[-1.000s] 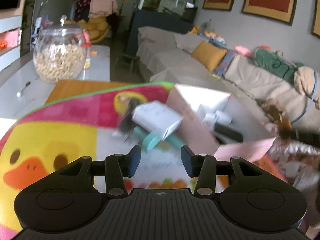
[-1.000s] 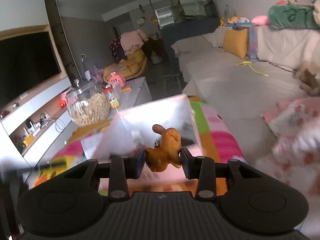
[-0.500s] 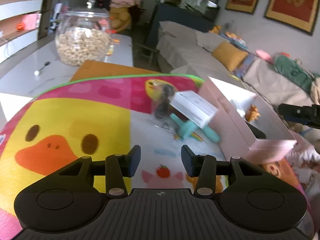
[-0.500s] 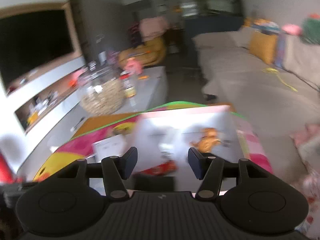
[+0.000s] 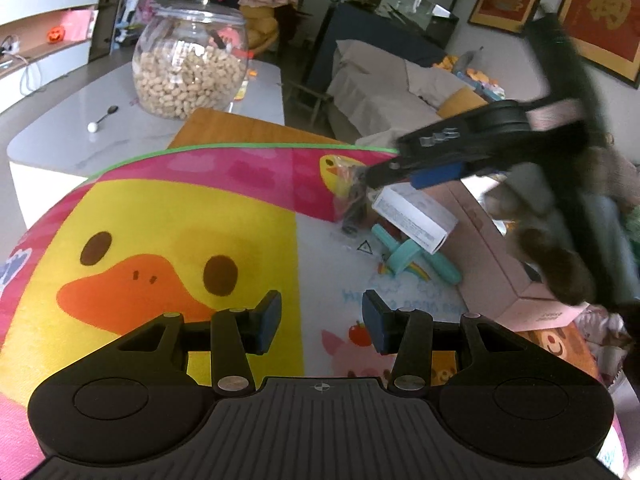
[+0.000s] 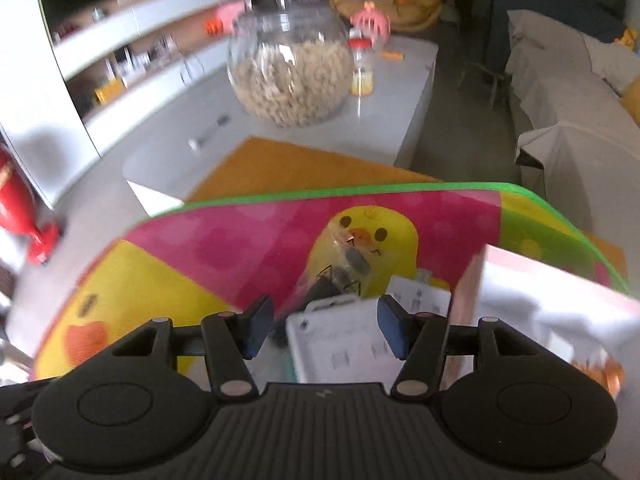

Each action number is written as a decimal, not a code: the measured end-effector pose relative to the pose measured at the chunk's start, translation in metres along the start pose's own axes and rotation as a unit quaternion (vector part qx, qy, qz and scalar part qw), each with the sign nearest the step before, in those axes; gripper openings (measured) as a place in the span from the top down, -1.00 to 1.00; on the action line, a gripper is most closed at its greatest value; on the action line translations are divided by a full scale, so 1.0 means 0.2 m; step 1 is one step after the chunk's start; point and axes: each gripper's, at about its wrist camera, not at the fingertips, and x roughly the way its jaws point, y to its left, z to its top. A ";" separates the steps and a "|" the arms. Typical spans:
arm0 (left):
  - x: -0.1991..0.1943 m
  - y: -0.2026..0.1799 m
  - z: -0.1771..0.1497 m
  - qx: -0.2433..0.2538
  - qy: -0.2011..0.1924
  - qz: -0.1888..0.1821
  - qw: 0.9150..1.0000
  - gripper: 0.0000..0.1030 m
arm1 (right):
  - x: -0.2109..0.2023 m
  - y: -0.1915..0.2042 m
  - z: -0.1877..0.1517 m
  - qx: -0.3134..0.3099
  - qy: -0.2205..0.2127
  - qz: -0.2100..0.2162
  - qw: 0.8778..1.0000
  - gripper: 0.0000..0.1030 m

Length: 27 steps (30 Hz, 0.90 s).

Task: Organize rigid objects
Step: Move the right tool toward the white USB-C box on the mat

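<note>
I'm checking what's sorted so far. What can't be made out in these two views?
- Pink box contents: left view, hidden by its wall and the right gripper.
- Figurine in the box: right view, blurred and small.
- Clear bag contents: both views, blurred.
- White box print: too small.
- Teal toy: partly under the white box.
- Left gripper: open, empty.

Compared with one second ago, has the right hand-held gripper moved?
Yes. The right hand-held gripper has swung left, off the pink box toward the white carton; its jaws are opening, empty.
</note>
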 end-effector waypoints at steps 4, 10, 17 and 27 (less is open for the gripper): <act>-0.01 0.02 0.00 -0.005 -0.003 -0.008 1.000 0.05 | 0.13 0.01 0.06 -0.009 0.027 -0.037 0.999 -0.27; -0.01 0.02 0.00 -0.008 -0.004 -0.021 1.000 0.05 | 0.12 -0.02 -0.01 -0.006 0.044 -0.013 0.999 -0.23; -0.01 0.02 -0.01 -0.008 -0.004 -0.018 1.000 0.05 | -0.09 0.08 -0.19 -0.018 0.038 0.058 0.997 0.78; -0.03 0.01 -0.01 0.000 -0.007 -0.010 1.000 0.05 | -0.37 0.22 -0.69 -0.065 0.013 0.085 0.994 0.79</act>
